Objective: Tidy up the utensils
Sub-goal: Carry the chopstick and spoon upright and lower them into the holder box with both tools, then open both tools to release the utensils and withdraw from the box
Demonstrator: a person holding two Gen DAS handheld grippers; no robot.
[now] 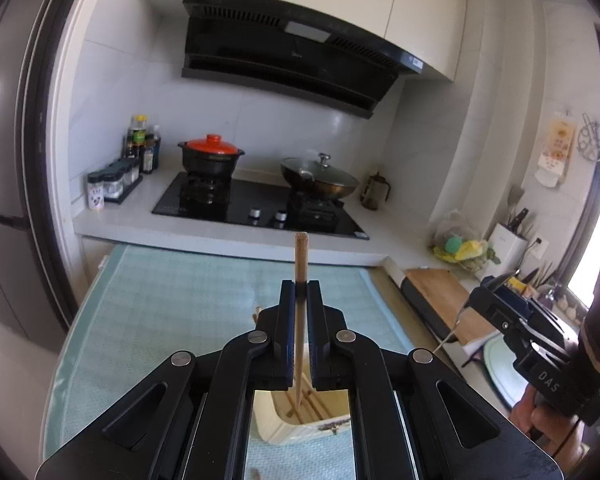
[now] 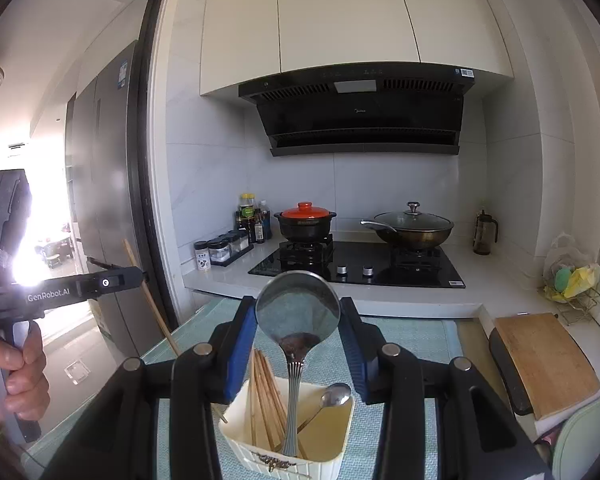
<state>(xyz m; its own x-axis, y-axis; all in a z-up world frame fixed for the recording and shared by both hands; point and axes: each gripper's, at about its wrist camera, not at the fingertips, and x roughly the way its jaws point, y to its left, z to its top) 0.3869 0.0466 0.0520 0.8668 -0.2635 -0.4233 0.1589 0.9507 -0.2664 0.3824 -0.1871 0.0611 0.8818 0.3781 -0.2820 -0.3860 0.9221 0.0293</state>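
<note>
My left gripper (image 1: 300,286) is shut on a wooden chopstick (image 1: 300,256) held upright, its lower end inside the cream utensil box (image 1: 292,424) on the teal mat. My right gripper (image 2: 298,312) is shut on the bowl of a metal spoon (image 2: 298,306), whose handle points down into the same box (image 2: 328,456). In the right wrist view the box holds several chopsticks (image 2: 262,396) on its left and a smaller spoon (image 2: 334,396) on its right. The left gripper (image 2: 140,276) with its chopstick shows at the left there. The right gripper (image 1: 470,302) shows at the right of the left wrist view.
A teal mat (image 1: 172,304) covers the table. Behind it is a counter with a black hob (image 2: 360,266), a red-lidded pot (image 2: 305,220) and a lidded wok (image 2: 412,228). A wooden cutting board (image 2: 544,360) lies at the right. A fridge (image 2: 104,184) stands at the left.
</note>
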